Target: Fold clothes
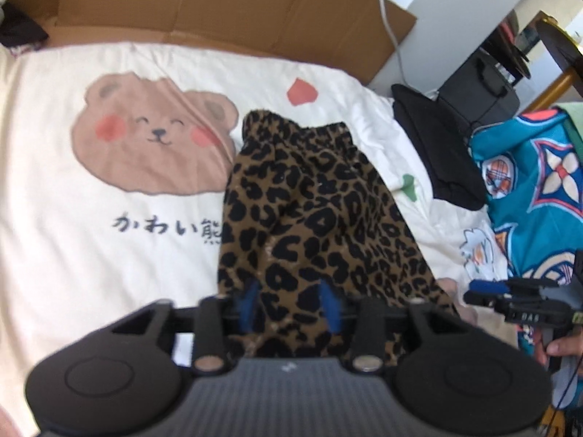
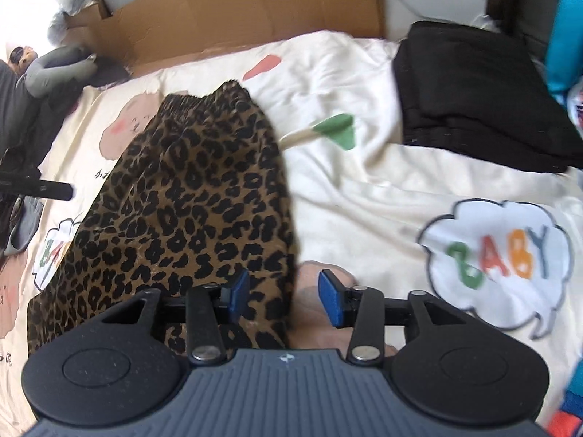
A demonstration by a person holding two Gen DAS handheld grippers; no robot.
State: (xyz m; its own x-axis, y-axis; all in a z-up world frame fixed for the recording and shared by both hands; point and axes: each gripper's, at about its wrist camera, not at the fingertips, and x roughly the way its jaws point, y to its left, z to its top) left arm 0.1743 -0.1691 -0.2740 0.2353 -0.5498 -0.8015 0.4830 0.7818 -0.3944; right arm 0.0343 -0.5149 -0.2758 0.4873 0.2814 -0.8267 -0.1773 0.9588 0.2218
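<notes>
Nearest the left wrist camera, the left gripper (image 1: 291, 307) stands with its blue pads (image 1: 332, 307) apart and blurred over the near end of the leopard-print garment (image 1: 313, 215); the jaws are released, pressing on nothing. In the right wrist view, the right gripper (image 2: 284, 296) likewise has its jaws parted, the left pad (image 2: 238, 293) over the garment's right edge, the right pad over the bedcover; nothing is clamped. The leopard-print garment (image 2: 189, 200) lies lengthwise on the cream bedcover (image 1: 73, 247), folded narrow, its gathered elastic waistband at the far end, partly covering the printed bear face (image 1: 153, 142) and its line of script. A folded black garment (image 2: 481, 98) lies apart at the far right of the bedcover, near a printed green shape (image 2: 337, 129). A "BABY" cloud print (image 2: 499, 258) lies right of the right gripper. Flattened cardboard (image 1: 218, 3) stands behind the bed. A teal patterned cloth (image 1: 539, 189) lies at the right edge. Part of a hand (image 1: 563, 346) shows behind the right gripper in the left view.
</notes>
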